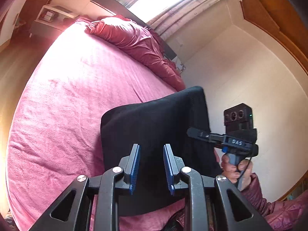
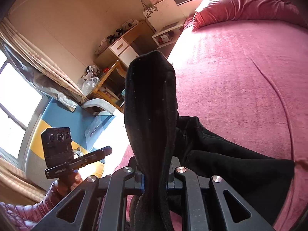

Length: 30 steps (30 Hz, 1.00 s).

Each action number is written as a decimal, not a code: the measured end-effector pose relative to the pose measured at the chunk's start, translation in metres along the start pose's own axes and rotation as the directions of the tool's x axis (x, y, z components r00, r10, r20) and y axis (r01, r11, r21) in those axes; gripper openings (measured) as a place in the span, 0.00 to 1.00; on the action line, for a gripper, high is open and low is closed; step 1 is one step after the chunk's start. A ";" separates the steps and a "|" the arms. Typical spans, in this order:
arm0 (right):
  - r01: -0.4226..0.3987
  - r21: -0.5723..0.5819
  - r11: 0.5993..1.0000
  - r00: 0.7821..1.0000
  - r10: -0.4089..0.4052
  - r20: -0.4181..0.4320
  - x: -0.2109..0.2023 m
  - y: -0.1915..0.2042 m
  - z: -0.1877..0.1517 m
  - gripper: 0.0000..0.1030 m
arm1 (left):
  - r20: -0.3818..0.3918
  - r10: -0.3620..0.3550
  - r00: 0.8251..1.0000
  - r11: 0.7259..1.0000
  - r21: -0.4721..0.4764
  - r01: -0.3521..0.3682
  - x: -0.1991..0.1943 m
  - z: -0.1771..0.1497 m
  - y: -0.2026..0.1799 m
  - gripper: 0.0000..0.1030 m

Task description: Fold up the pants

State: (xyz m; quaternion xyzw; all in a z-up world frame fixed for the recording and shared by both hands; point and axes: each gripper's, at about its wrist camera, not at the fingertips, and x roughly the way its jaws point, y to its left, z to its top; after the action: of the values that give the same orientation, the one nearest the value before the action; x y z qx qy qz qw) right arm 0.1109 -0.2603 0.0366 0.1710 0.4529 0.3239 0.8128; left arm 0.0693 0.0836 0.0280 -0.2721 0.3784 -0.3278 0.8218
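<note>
Left tool point(image 1: 151, 168): pads stood apart, nothing clamped; black pants point(image 1: 154, 130) hung just ahead of its tips and slightly right, over the near edge of the bed point(image 1: 67, 96). Right tool point(image 2: 155, 177), to its right: jaws closed on a bunched fold of the pants, which rose in front of my lens. The rest trailed right onto the bed's near edge. I judged the long axis ran between the tools; my left was free and near enough to regrasp.
</note>
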 end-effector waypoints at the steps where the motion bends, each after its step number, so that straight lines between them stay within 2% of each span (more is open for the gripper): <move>1: 0.008 0.011 1.000 1.000 -0.008 0.007 -0.007 -0.006 -0.003 0.13 | -0.022 0.008 1.000 1.000 0.007 -0.008 0.008 -0.001 0.002 0.24; 6: 0.070 0.077 0.995 0.997 -0.072 0.022 -0.032 -0.052 -0.020 0.13 | -0.159 0.035 0.987 0.998 0.052 -0.027 0.072 -0.030 -0.006 0.24; 12: 0.139 0.242 0.960 0.990 -0.143 -0.004 -0.038 -0.129 -0.056 0.13 | -0.328 0.080 0.941 0.991 0.131 -0.039 0.126 -0.065 -0.021 0.24; 15: 0.168 0.322 0.932 0.985 -0.170 -0.023 -0.034 -0.167 -0.077 0.13 | -0.387 0.079 0.919 0.990 0.139 -0.027 0.142 -0.081 -0.023 0.24; 17: 0.177 0.369 0.912 0.984 -0.176 -0.039 -0.027 -0.189 -0.091 0.13 | -0.403 0.090 0.911 0.988 0.152 -0.030 0.149 -0.088 -0.025 0.24; 19: 0.143 0.422 0.895 0.988 -0.151 -0.014 -0.024 -0.204 -0.100 0.13 | -0.418 0.097 0.903 0.988 0.147 -0.038 0.157 -0.093 -0.026 0.24; 21: 0.095 0.466 0.880 0.993 -0.119 0.023 -0.031 -0.209 -0.104 0.13 | -0.421 0.117 0.899 0.986 0.156 -0.055 0.161 -0.097 -0.028 0.24; 22: 0.087 0.470 0.878 0.993 -0.117 0.035 -0.036 -0.208 -0.106 0.17 | -0.420 0.119 0.899 0.986 0.159 -0.057 0.161 -0.097 -0.030 0.24; 27: 0.154 0.463 0.873 0.977 -0.204 0.060 -0.073 -0.188 -0.117 0.26 | -0.418 0.109 0.902 0.988 0.149 -0.051 0.163 -0.092 -0.027 0.24; 30: 0.137 0.485 0.864 0.975 -0.205 0.090 -0.101 -0.173 -0.135 0.26 | -0.406 0.088 0.910 0.991 0.125 -0.040 0.160 -0.087 -0.022 0.26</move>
State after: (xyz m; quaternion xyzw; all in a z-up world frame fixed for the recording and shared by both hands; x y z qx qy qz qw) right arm 0.0227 -0.4582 -0.0708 0.3464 0.4746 0.1169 0.8007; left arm 0.0725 -0.0673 -0.0764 -0.1372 0.5319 -0.3717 0.7484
